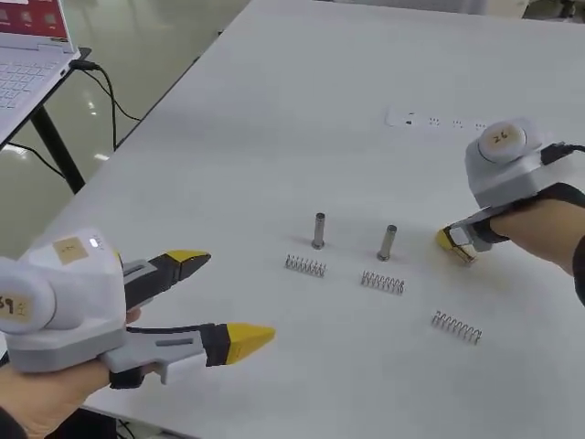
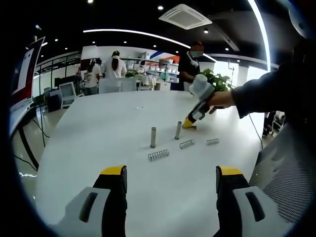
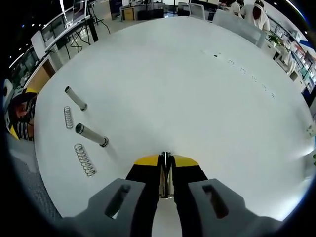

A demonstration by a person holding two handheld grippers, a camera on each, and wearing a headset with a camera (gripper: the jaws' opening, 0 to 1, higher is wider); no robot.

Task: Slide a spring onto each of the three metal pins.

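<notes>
My right gripper (image 1: 454, 242) is clamped on the third pin (image 3: 166, 174), its tips close to the table (image 1: 302, 110) at the right. The left pin (image 1: 319, 230) and middle pin (image 1: 388, 242) stand upright, apart from each other. All the springs lie flat and loose: the left spring (image 1: 305, 266) just near of the left pin, the middle spring (image 1: 382, 283) near of the middle pin, and the right spring (image 1: 456, 327) nearer still and to the right. My left gripper (image 1: 228, 297) hovers at the near left, jaws wide apart and empty.
</notes>
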